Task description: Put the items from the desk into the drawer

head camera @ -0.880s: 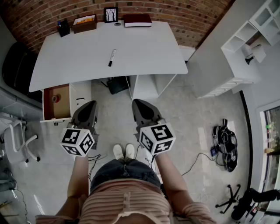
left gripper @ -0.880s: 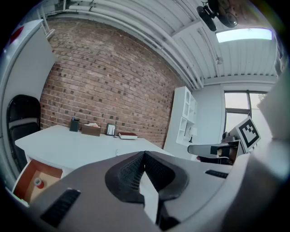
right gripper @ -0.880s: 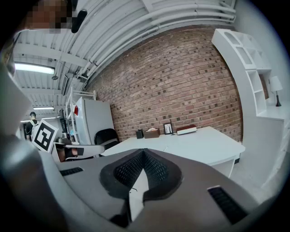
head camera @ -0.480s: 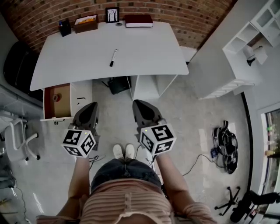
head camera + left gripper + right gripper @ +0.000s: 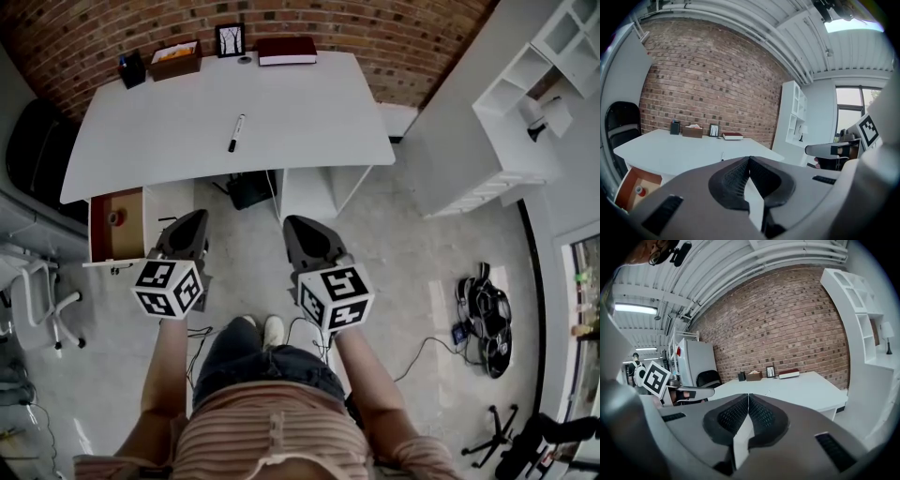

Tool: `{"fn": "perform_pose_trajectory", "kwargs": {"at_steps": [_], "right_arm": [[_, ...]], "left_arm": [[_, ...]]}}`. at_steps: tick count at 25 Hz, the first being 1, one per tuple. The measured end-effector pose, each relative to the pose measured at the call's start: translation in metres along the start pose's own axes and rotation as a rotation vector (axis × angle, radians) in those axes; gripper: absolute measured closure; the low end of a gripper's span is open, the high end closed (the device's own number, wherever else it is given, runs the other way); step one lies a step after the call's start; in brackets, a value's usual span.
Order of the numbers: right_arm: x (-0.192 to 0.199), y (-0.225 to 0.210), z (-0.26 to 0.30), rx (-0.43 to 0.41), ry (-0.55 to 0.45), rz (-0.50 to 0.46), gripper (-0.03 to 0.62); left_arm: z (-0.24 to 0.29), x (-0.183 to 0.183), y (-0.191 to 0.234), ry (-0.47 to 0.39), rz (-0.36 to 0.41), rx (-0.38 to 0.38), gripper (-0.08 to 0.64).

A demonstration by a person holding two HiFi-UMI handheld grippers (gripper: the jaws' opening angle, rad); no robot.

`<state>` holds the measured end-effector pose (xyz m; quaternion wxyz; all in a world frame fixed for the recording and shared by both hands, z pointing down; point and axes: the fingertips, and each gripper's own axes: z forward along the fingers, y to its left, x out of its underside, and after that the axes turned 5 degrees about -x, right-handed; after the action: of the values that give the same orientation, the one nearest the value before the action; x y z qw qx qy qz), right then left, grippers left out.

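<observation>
Short of the surface (image 5: 309, 103): left claw (image 5: 192, 223), right claw (image 5: 295, 225) both closed, empty | risk: unopened jaws may nudge marker (image 5: 236, 132), rolling it off surface | drawer (image 5: 131, 234) open under surface's left end

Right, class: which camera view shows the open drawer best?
The head view: it looks down into the drawer, showing most of its inside. The left gripper view catches only a corner of the drawer at the lower left. The right gripper view doesn't show it.
</observation>
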<state>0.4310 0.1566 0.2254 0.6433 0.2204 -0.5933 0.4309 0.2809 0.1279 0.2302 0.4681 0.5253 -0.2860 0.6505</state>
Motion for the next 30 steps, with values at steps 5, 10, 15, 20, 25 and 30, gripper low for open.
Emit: {"fn": "perform_pose_trajectory", "kwargs": {"at_steps": [5,10,15,20,25,30], "right_arm": [[-0.006,-0.026,0.009,0.017,0.003,0.0,0.575],[-0.014,-0.046,0.021,0.031,0.0,0.016,0.575],[-0.024,-0.055,0.039,0.037,-0.011,0.037,0.575],[-0.03,-0.062,0.054,0.042,-0.011,0.025,0.575],[-0.032,-0.075,0.076,0.067,0.006,0.029,0.574],[-0.036,-0.085,0.112,0.092,0.021,0.036,0.574]], "left_arm": [[0.028,-0.015,0.001,-0.006,0.014,-0.011,0.552],[0.049,-0.025,0.009,0.001,0.029,-0.038,0.552],[0.065,-0.032,0.024,0.019,0.031,-0.06,0.552],[0.088,-0.037,0.032,0.028,0.043,-0.061,0.551],[0.123,-0.037,0.051,0.054,0.033,-0.043,0.551],[0.164,-0.032,0.08,0.1,0.022,-0.015,0.548]]}}
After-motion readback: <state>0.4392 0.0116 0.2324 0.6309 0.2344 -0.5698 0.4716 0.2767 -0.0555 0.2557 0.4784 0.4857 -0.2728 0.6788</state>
